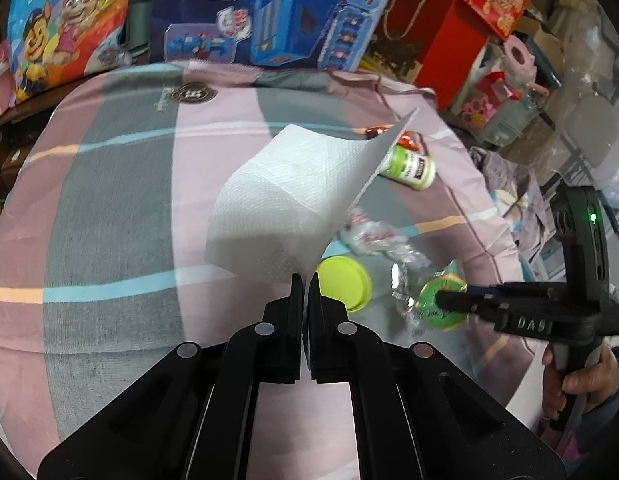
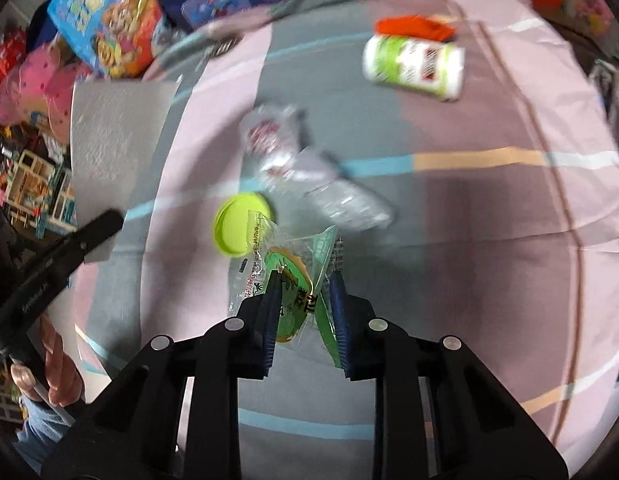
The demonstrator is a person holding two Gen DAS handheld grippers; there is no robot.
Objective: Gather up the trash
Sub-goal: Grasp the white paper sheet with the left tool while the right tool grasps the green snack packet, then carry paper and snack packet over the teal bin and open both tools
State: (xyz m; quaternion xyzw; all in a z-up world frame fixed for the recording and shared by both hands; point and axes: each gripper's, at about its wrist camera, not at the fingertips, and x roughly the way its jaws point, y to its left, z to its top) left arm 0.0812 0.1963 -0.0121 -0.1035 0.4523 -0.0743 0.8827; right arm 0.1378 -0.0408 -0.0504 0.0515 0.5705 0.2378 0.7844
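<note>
In the left wrist view my left gripper (image 1: pixel 305 280) is shut on the bottom edge of a white paper towel (image 1: pixel 285 200), which stands up off the striped cloth (image 1: pixel 121 208). The same towel (image 2: pixel 113 128) hangs from the left gripper (image 2: pixel 113 218) at the left of the right wrist view. My right gripper (image 2: pixel 305 280) is shut on a clear and green snack wrapper (image 2: pixel 293 288); from the left wrist view the right gripper (image 1: pixel 439 298) holds that wrapper (image 1: pixel 441 312) just above the cloth. A yellow-green lid (image 2: pixel 235 230), a crushed clear bottle (image 2: pixel 309 172) and a green-white canister (image 2: pixel 415 66) lie beyond.
An orange wrapper (image 2: pixel 413 26) lies behind the canister. Toy boxes (image 1: pixel 265 12) and a cartoon bag (image 1: pixel 65 28) line the far edge, with red gift boxes (image 1: pixel 469 20) at the back right. A hand (image 1: pixel 573 380) grips the right tool's handle.
</note>
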